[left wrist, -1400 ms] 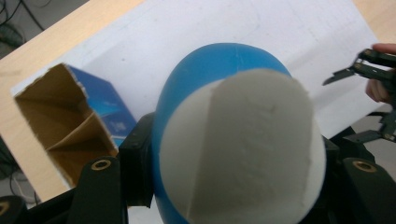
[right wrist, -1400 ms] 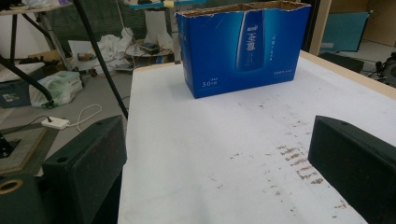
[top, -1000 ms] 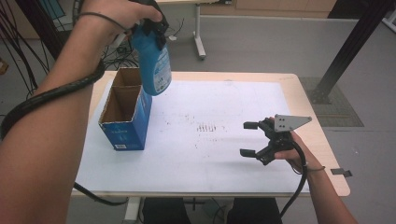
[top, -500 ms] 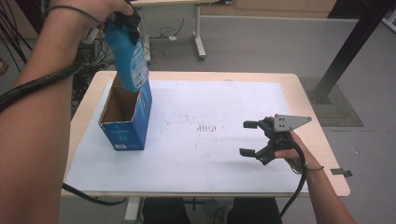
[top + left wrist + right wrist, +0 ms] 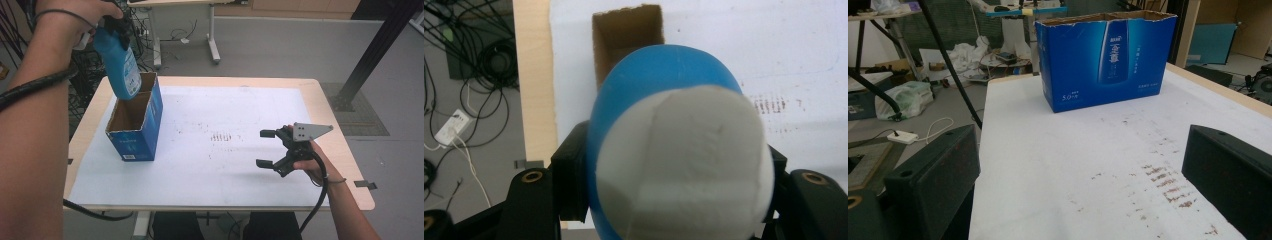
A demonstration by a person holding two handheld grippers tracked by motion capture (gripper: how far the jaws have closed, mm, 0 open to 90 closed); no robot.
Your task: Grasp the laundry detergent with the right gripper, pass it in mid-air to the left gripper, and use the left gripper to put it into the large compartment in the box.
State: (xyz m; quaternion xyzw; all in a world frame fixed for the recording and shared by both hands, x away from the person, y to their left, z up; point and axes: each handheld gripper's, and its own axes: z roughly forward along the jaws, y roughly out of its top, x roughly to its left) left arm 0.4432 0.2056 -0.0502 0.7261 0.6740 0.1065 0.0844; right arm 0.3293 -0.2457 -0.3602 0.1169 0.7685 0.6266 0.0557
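Left gripper [image 5: 107,22]: fingers clamped on blue plastic bottle with white cap [image 5: 117,67], held tilted above open blue cardboard box [image 5: 135,122] near the left edge of the white-covered bench [image 5: 225,165]. Right gripper [image 5: 270,148]: fingers wide apart, holding nothing, low over the bench, well apart from the box.

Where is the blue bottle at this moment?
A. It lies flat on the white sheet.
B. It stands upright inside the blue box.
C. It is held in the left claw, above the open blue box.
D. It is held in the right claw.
C: in the high view the left claw grips the blue bottle, whose lower end hangs over the open blue box.
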